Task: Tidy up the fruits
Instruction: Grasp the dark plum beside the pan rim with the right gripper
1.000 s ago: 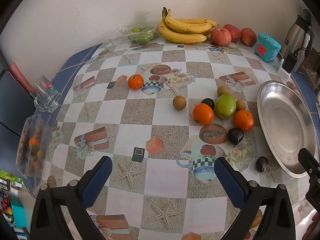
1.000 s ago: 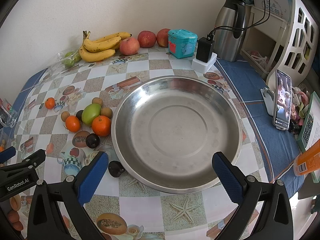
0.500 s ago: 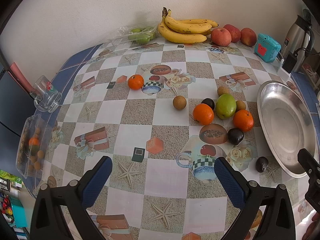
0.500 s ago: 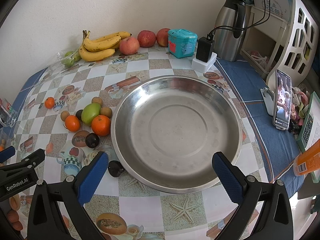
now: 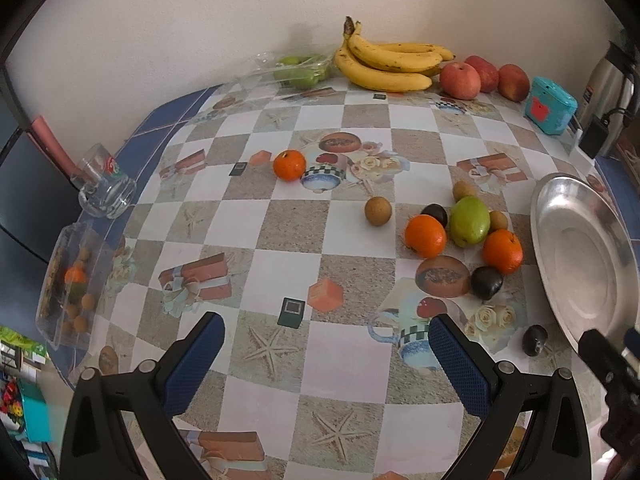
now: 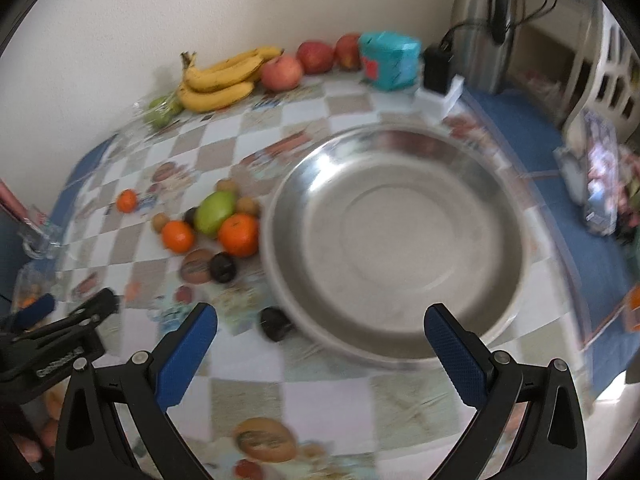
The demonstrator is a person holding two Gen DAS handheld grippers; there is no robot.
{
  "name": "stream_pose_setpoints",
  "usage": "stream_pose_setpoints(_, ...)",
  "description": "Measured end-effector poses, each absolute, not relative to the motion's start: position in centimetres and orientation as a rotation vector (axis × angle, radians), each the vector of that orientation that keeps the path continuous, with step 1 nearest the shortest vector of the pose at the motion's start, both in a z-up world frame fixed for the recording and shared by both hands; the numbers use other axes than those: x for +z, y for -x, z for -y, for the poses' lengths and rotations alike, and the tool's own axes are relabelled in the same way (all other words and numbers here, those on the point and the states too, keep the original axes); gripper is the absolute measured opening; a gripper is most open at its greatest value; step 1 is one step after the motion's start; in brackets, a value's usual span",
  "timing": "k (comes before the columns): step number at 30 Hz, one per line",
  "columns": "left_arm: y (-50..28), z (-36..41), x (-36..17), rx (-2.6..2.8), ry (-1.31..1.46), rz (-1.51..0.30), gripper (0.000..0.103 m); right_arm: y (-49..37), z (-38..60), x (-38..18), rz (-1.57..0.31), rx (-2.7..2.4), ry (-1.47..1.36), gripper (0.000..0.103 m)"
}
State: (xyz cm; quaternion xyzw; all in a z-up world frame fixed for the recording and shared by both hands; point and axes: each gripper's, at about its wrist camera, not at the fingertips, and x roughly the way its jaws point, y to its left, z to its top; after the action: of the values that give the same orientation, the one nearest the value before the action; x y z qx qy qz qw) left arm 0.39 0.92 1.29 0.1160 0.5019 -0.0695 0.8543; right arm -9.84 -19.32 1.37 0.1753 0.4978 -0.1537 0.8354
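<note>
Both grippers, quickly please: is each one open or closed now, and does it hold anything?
Left gripper: open, holding nothing.
Right gripper: open, holding nothing.

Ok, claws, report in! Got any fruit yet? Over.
Left claw open, empty. Right claw open, empty, above metal dish. Dish holds no fruit; oranges and green fruit lie loose beside it. Nothing blocking.

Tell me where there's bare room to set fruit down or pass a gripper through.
The metal basin holds nothing. Bare tablecloth lies between the lone orange, the glass mug and the left gripper. It is crowded left of the basin: green fruit, two oranges, dark and brown fruits. The back edge holds bananas and apples.
</note>
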Motion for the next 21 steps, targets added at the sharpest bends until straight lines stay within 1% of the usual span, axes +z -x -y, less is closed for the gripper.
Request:
stream_pose_setpoints(4,-0.4,-1.1,1.1,-0.146,-0.224,-1.055,0.103,9.6,18.8,0.9,-1.071,-0.309,-0.428,0.101)
stream_pose_setpoints(6,-0.5,-1.3,1.1,-0.145,-0.216,-1.053,0.103,9.6,18.4,0.9,-1.075,-0.301,-0.431,0.087)
stream_pose_setpoints(8,-0.5,-1.4,1.0,-0.144,-0.207,-1.049,0.103,9.5,18.2,0.8,-1.087,-0.298,-0.431,0.081)
stream_pose_setpoints(10,-0.5,-1.4,1.0,-0.144,-0.201,-1.042,0.103,9.4,18.0,0.6,-1.104,-0.288,-0.440,0.079)
stream_pose_setpoints(12,-0.6,-1.5,1.0,-0.148,-0.193,-1.035,0.103,9.1,17.8,0.1,-1.124,-0.275,-0.455,0.068)
stream_pose_setpoints(16,-0.6,-1.7,1.2,-0.158,-0.178,-1.020,0.103,8.8,17.4,-0.7,-1.151,-0.261,-0.448,0.061)
stream_pose_setpoints(17,-0.6,-1.8,1.2,-0.165,-0.171,-1.023,0.103,8.7,17.3,-0.8,-1.157,-0.258,-0.447,0.056)
stream_pose_setpoints(21,-0.8,-1.7,1.0,-0.181,-0.169,-1.044,0.103,8.1,16.9,-1.8,-1.195,-0.227,-0.468,0.048)
